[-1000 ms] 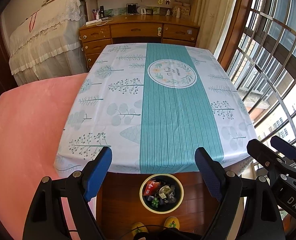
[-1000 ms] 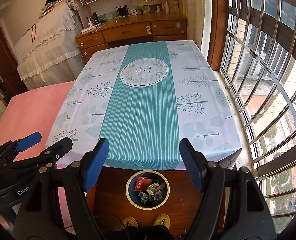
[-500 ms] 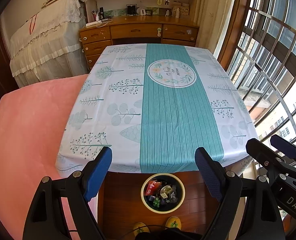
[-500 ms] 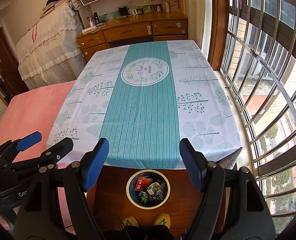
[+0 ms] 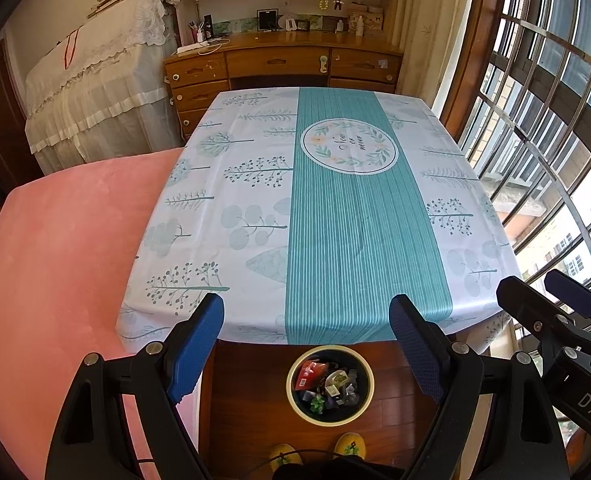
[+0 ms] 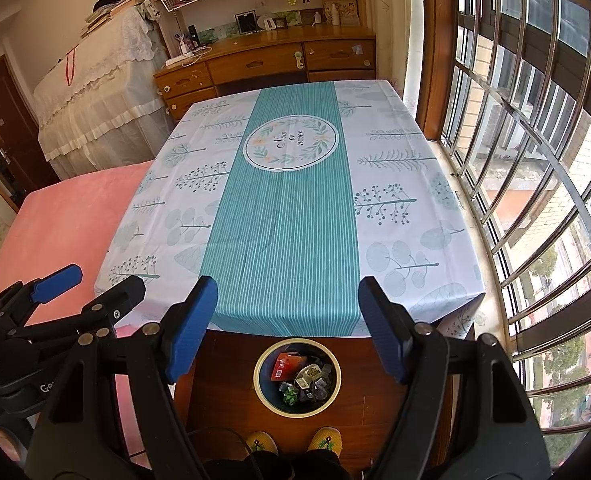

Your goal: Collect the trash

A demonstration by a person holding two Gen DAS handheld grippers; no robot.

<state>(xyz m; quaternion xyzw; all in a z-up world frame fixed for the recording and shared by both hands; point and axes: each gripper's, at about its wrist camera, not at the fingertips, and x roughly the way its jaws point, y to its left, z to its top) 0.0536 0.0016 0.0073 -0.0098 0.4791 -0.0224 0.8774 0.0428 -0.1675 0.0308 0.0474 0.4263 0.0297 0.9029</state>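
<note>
A round yellow-rimmed bin stands on the wood floor just below the table's near edge. It holds several wrappers, among them a red one. The table's teal-and-white cloth has nothing lying on it. My left gripper hangs open over the near edge, with nothing between its blue pads. My right gripper is open and holds nothing, just to the right of the left one. Each gripper shows at the side of the other's view.
A pink-covered surface adjoins the table's left side. A wooden desk with shelves stands behind the table, and barred windows run along the right. A person's yellow slippers are on the floor beside the bin.
</note>
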